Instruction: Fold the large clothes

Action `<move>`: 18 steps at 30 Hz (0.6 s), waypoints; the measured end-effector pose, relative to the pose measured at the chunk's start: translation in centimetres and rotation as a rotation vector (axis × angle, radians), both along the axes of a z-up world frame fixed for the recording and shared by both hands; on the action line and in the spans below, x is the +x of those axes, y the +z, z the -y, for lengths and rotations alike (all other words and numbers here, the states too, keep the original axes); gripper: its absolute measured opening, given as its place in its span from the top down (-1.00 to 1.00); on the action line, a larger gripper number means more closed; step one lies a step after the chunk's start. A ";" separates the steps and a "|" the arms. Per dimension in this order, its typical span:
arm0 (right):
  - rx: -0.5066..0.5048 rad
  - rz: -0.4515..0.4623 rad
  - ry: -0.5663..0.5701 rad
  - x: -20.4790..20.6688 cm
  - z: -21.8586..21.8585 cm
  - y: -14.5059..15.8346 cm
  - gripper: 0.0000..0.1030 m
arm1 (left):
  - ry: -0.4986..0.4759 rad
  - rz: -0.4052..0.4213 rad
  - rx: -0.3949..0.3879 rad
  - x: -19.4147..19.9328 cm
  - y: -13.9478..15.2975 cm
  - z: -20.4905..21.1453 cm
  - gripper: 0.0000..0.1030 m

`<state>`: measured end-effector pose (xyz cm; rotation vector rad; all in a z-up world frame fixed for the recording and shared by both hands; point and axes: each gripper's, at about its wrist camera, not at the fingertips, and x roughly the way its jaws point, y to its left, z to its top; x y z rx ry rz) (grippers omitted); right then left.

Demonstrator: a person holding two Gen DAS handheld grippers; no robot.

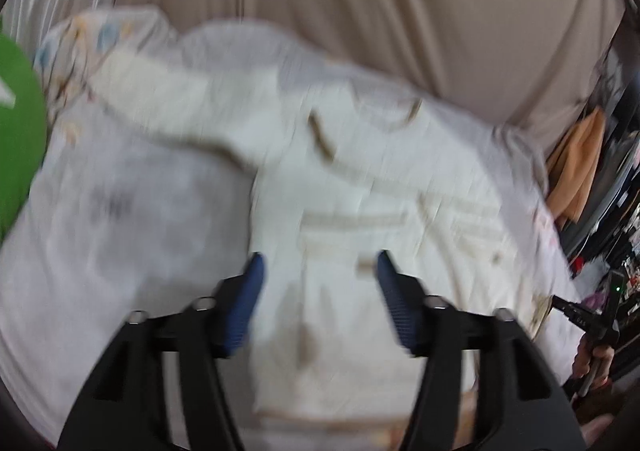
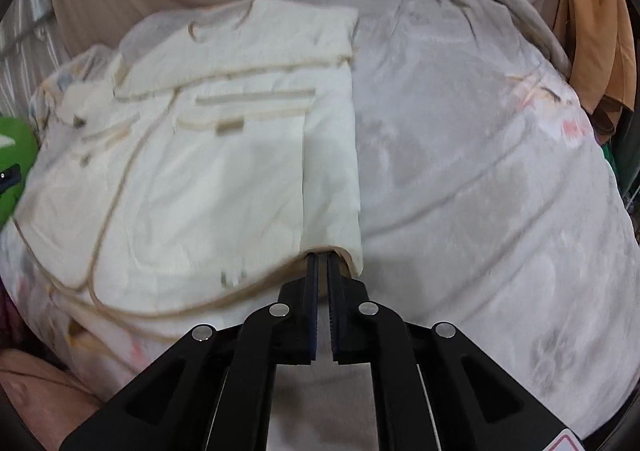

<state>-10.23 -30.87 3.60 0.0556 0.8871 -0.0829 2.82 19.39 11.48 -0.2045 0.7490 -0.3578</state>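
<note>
A cream garment (image 2: 208,171) of soft plush cloth, edged in tan piping, lies partly folded on a pale grey fleecy blanket (image 2: 480,171). The right tongs (image 2: 323,263) pinch its tan-banded cuff — blue ridged pads closed on it. The left tongs (image 1: 318,271) hang open above the garment — nothing between them.

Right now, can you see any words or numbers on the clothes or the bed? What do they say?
None can be read.
Grey blanket: a dark smudge that may be print, too blurred to read.
Sticker at the picture's lower right corner: red-edged, cut off, nothing legible.
Cream garment: a small tan patch, with no letters that can be made out.
</note>
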 end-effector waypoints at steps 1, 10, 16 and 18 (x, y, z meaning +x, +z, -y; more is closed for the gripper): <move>0.031 0.048 0.014 1.1 0.2 1.4 0.90 | -0.002 0.029 -0.005 0.8 1.0 0.7 -0.32; -0.022 0.263 0.014 16.4 -0.9 7.6 0.02 | -0.003 0.023 0.149 17.6 -1.5 10.9 -0.41; -0.012 0.223 -0.008 27.0 -1.9 5.5 0.90 | -0.021 -0.025 0.236 24.9 -7.2 16.6 -0.21; -0.021 0.214 0.001 29.3 -2.5 4.3 0.94 | -0.021 -0.030 0.267 25.8 -8.6 17.5 -0.21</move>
